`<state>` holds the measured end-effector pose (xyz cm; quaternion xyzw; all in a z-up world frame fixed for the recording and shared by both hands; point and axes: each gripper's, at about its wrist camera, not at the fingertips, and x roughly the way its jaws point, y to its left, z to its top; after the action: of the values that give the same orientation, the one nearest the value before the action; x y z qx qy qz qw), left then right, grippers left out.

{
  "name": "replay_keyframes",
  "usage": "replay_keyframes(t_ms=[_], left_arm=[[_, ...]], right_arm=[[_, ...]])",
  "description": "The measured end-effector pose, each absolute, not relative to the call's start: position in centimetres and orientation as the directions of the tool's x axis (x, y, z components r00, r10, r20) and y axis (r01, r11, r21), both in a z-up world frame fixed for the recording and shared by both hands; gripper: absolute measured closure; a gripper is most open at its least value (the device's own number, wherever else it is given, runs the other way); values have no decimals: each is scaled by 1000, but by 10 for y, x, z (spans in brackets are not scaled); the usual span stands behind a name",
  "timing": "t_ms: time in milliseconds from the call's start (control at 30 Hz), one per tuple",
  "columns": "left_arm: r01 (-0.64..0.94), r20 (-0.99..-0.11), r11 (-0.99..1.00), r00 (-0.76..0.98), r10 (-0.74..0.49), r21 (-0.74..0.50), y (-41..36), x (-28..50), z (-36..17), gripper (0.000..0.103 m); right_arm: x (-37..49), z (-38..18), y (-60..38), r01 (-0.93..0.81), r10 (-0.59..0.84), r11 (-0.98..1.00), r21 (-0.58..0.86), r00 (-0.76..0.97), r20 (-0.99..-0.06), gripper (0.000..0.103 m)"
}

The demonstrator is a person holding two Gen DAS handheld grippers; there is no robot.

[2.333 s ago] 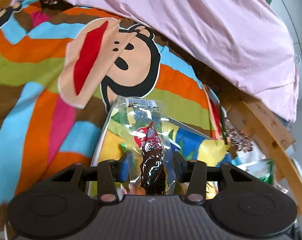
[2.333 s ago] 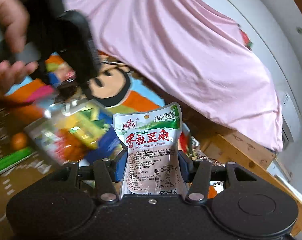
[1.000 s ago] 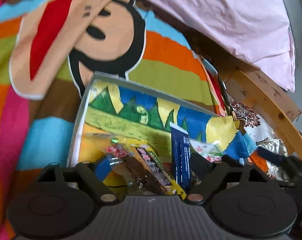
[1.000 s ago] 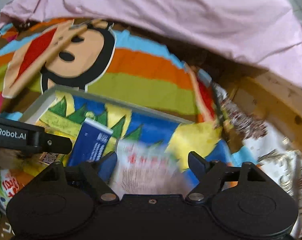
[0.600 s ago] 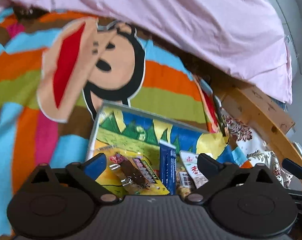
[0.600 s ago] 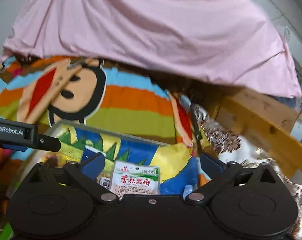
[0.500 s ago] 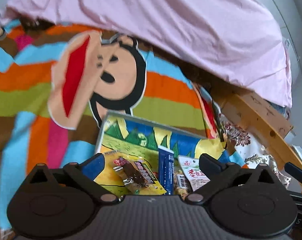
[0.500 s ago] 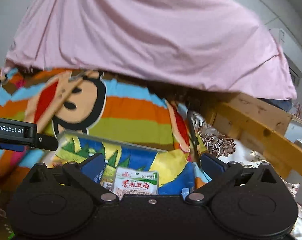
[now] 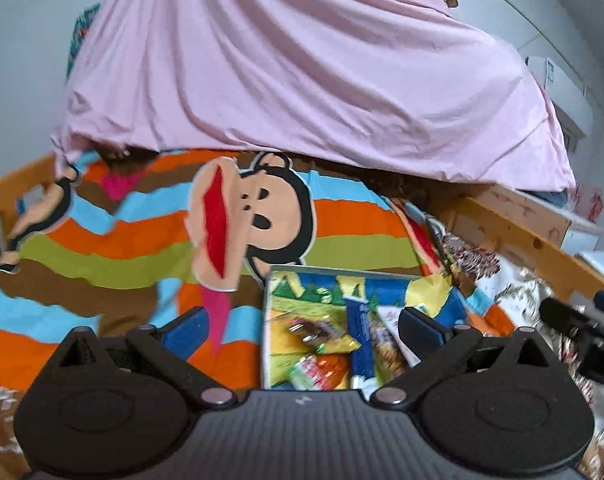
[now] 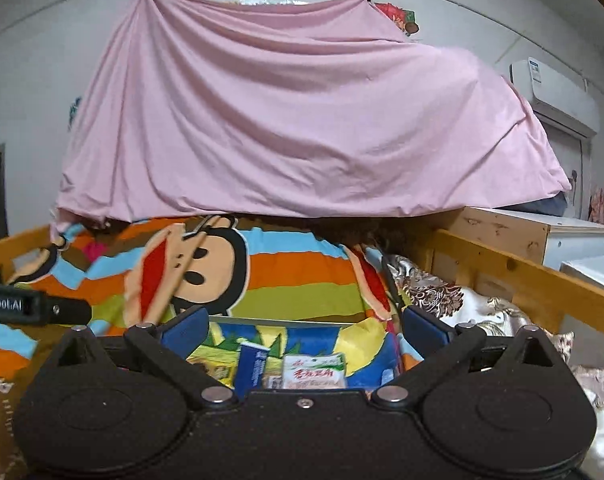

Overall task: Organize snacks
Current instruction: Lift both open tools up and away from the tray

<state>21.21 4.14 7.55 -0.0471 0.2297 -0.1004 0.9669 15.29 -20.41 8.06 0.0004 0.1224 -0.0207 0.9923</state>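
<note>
A shallow tray [image 9: 266, 312] with a colourful cartoon lining lies on the striped monkey blanket [image 9: 149, 248]. In it lie several snack packets: a clear packet with a brown snack [image 9: 314, 330], a dark blue packet [image 9: 360, 332] and a white and green packet [image 9: 392, 320]. My left gripper [image 9: 302, 328] is open and empty, raised above and behind the tray. My right gripper [image 10: 304, 330] is open and empty too, above the tray [image 10: 277, 322], where the blue packet [image 10: 251, 364] and the white and green packet [image 10: 314, 370] show.
A pink sheet [image 10: 302, 120] hangs over the far side of the bed. A wooden bed rail [image 10: 522, 276] runs along the right, with a floral cloth [image 10: 462, 300] beside it. The other gripper's body [image 10: 33, 306] shows at the left of the right wrist view.
Both grippers let their packets go into the tray, opened wide, then rose and drew back. The left view has swung leftwards, so the tray now sits to its right.
</note>
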Motion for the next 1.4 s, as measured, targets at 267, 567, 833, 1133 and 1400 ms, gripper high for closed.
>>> replay_keyframes(t_ms=[267,567,833,1133,1400], left_arm=[[103,-392,988,910,-138,-111,57,134,55,0],[68,-510,997,857,-73,-30,67,87,31,0],[109,-555,988,831,-28,113,44,76,20,0],[104,-631,992,775,-34,75,49,93,12,0],[120,-728,993,681,-74,11,56,121,1,0]], right_arm=[[86,75,-203,16,-13,1000,11,972,-235,1],[33,35,-196,-2,1,1000,-6,948,-318,1],[15,12,-188,-30,19,999,-22,920,-393,1],[24,-1,-181,-47,29,999,-28,894,-447,1],[35,-13,-174,-62,38,998,-32,868,-496,1]])
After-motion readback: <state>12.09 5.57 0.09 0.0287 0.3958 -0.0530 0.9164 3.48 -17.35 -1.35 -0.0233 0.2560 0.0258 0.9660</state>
